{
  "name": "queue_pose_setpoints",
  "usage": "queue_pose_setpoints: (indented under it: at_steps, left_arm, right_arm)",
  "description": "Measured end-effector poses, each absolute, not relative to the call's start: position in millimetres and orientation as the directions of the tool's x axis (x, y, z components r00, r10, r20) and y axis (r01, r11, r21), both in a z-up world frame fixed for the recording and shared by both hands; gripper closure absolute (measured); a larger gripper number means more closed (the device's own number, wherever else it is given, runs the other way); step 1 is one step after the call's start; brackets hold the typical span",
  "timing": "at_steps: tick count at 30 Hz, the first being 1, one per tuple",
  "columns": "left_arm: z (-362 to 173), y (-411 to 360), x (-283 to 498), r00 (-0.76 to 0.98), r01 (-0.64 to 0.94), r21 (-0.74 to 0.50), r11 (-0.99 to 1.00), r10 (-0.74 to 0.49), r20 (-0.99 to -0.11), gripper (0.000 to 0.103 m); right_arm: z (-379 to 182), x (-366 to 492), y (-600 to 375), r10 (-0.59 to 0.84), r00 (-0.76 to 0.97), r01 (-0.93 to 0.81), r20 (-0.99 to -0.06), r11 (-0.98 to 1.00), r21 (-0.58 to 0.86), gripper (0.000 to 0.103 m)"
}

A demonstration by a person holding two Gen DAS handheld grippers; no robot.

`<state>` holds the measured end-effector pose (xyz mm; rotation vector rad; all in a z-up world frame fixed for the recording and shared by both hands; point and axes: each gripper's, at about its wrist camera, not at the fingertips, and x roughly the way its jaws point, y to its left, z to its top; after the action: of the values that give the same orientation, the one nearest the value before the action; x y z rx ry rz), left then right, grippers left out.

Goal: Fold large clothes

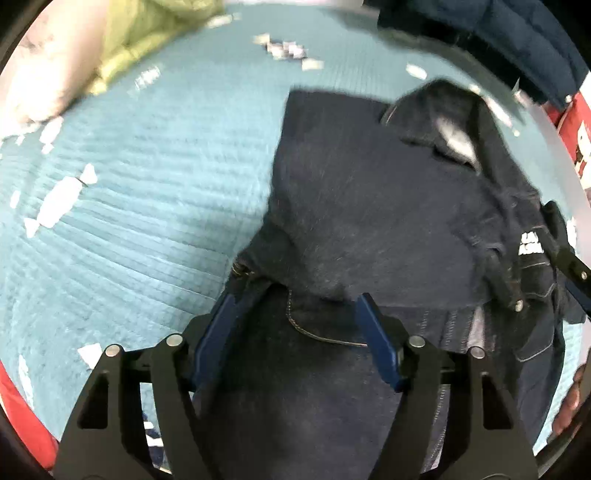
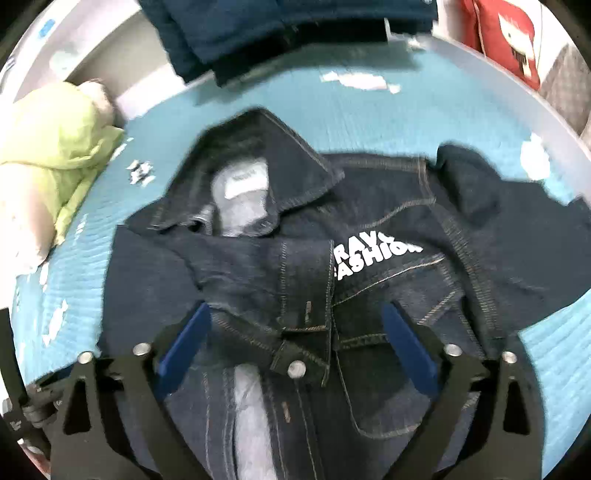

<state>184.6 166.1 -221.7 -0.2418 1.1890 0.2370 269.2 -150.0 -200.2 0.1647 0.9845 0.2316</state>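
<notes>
A dark blue denim jacket [image 2: 369,229] with white chest lettering lies front up on a teal bedspread [image 2: 424,122], collar toward the far side. In the left wrist view the jacket [image 1: 369,192] has a part folded over its body. My left gripper [image 1: 297,301] is open, its blue pads either side of the denim near the lower folded edge. My right gripper [image 2: 299,310] is open above the buttoned front placket, with nothing between its pads. The right gripper's black arm [image 1: 565,251] shows at the right edge of the left wrist view.
A light green garment [image 2: 55,147] lies at the far left of the bed. Folded dark blue clothes [image 2: 277,33] sit at the far edge. A red cushion [image 2: 506,37] stands at the far right. The bedspread [image 1: 147,184] stretches left of the jacket.
</notes>
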Motion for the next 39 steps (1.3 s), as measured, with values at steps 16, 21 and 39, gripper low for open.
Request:
queue_pose_setpoints:
  at_steps: [16,21,39]
  left_arm:
    - [-196.5,81.6,139.0,0.390,-0.150,-0.061,0.987,0.003,-0.921,0.029]
    - [-198.6,38.0,142.4,0.391,-0.069,-0.034,0.997,-0.005,-0.920,0.029]
    - [-205.2,-103.7,210.4,0.334,0.199,-0.174,0.964,-0.234,-0.913,0.029]
  right_arm:
    - [-188.5,185.7,-203.4,0.253,0.574,-0.043,-0.779,0.959,0.280,0.010]
    - [-197.0,177.4,-241.4,0.237,0.579,0.049,-0.780,0.945,0.323,0.010]
    - [-228.3,185.0,-415.2,0.052,0.592,0.398,-0.804,0.849,0.349,0.010]
